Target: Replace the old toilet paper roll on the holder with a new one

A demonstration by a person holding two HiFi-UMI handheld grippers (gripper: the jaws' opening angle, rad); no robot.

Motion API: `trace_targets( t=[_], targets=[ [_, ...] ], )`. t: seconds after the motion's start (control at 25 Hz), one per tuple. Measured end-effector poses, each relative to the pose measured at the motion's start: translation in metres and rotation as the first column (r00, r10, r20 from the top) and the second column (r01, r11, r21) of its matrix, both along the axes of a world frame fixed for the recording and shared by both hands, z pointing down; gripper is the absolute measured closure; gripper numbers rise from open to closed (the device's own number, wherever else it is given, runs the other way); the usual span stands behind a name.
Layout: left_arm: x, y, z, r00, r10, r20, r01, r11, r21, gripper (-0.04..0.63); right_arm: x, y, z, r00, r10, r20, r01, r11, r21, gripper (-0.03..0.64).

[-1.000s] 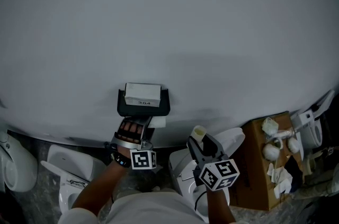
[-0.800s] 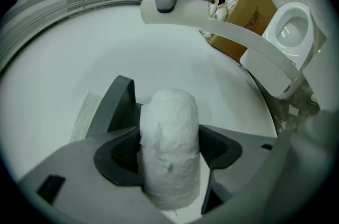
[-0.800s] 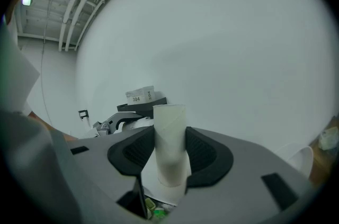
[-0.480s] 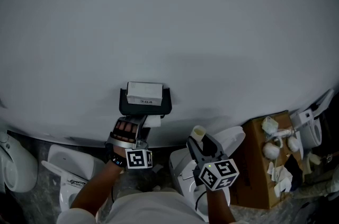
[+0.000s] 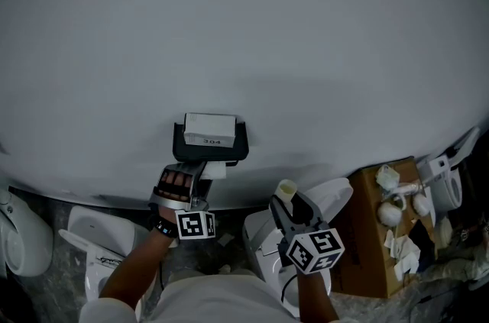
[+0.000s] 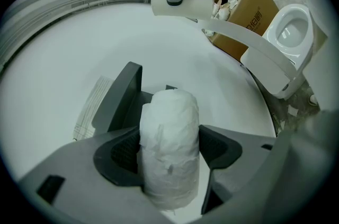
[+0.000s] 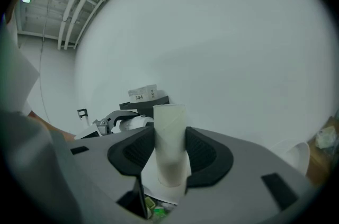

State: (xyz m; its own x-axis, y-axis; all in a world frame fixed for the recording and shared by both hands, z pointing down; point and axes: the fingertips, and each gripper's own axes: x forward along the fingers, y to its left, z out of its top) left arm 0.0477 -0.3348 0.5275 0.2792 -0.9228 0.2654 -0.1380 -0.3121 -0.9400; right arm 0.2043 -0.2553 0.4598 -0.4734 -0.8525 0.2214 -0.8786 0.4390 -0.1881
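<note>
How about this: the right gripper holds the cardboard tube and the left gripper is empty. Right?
Wrong about the left gripper: the left gripper view shows it holding a white roll. The right gripper does hold the tube.

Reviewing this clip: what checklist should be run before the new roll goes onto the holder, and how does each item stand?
1. Grip on the new roll by the left gripper: ok, pads press both sides.
2. Grip on the old cardboard tube by the right gripper: ok.
3. Whether the holder is bare and ready: cannot tell, the new roll hides its middle.
4. Position of the new roll, close in front of the holder: ok.
5. Clearance between the right gripper and the holder: ok, they are apart.
</note>
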Motion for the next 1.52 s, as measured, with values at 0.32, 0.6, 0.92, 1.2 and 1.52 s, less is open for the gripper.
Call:
trace_targets(
  t=[0.32, 0.6, 0.92, 1.2, 1.52],
  targets=[
    [0.002, 0.0, 0.0, 1.0, 0.01, -0.017, -0.011, 1.0, -0.016, 0.281, 0.006, 0.011, 0.0, 1.0, 0.029, -0.007, -0.029, 1.0, -0.001, 0.434],
    [0.006, 0.011, -0.003, 0.99, 0.05, -0.129, -0.06, 0.995, -0.076, 0.25, -0.004, 0.019, 0.0, 0.999, 0.028, -0.02, -0.028, 1.0, -0.008, 0.434],
    [-0.012, 0.038, -0.01, 0.981, 0.071, -0.182, -0.093, 0.989, -0.116, 0.239, -0.039, 0.026, -0.001, 0.999, -0.007, -0.033, 0.006, 1.0, -0.022, 0.434],
    [-0.053, 0.058, -0.018, 0.971, 0.032, -0.237, -0.064, 0.99, -0.129, 0.239, -0.094, 0.031, 0.0, 0.996, -0.077, -0.034, 0.076, 0.996, -0.037, 0.434],
    [-0.099, 0.079, -0.02, 0.915, -0.083, -0.394, -0.01, 0.973, -0.229, 0.239, -0.138, 0.043, -0.016, 0.99, -0.13, -0.063, 0.129, 0.991, -0.022, 0.434]
  ],
)
